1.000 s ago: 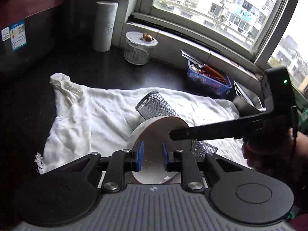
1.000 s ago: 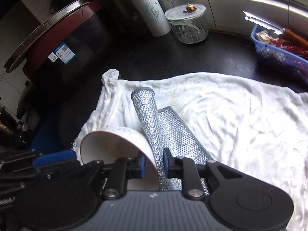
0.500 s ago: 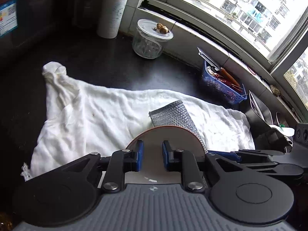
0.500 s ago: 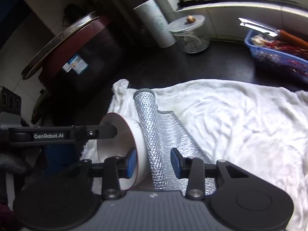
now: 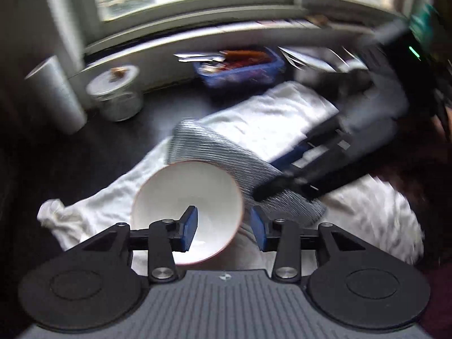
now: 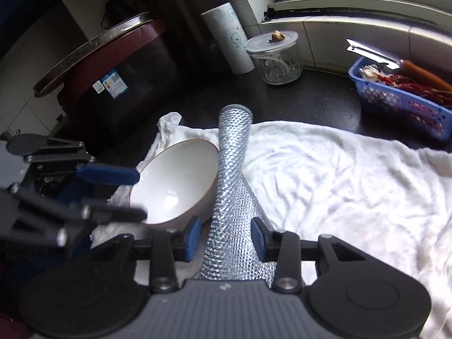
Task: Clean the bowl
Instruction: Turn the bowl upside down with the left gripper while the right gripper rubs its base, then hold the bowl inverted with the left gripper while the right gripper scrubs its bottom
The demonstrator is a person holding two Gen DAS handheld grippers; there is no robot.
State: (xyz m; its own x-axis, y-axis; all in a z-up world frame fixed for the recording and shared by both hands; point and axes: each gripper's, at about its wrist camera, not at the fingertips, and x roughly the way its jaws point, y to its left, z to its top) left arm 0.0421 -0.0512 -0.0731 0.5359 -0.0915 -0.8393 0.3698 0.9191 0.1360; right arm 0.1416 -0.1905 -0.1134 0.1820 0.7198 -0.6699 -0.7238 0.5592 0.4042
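Note:
A white bowl [image 5: 186, 197] with a reddish rim rests tilted on a white cloth [image 5: 282, 118], leaning against a silver mesh scouring cloth [image 5: 226, 147]. My left gripper [image 5: 223, 226] is open, its fingers either side of the bowl's near rim, not clamping it. In the right wrist view the bowl [image 6: 175, 180] lies left of the silver cloth [image 6: 234, 186]. My right gripper [image 6: 226, 237] is open, with the silver cloth lying between its fingers. The left gripper [image 6: 118, 195] shows at the bowl's left rim. The right gripper [image 5: 276, 178] shows blurred over the silver cloth.
A dark counter [image 6: 310, 99] carries a lidded glass jar [image 6: 275, 56], a paper towel roll [image 6: 228, 39], and a blue basket [image 6: 401, 99] with a knife. A dark red appliance [image 6: 113, 65] stands at the back left. A window sill [image 5: 226, 28] runs behind.
Both grippers opened: the left let go of the bowl's rim and the right let go of the silver cloth. The bowl now lies tilted on the white cloth, its inside showing. The left view swung.

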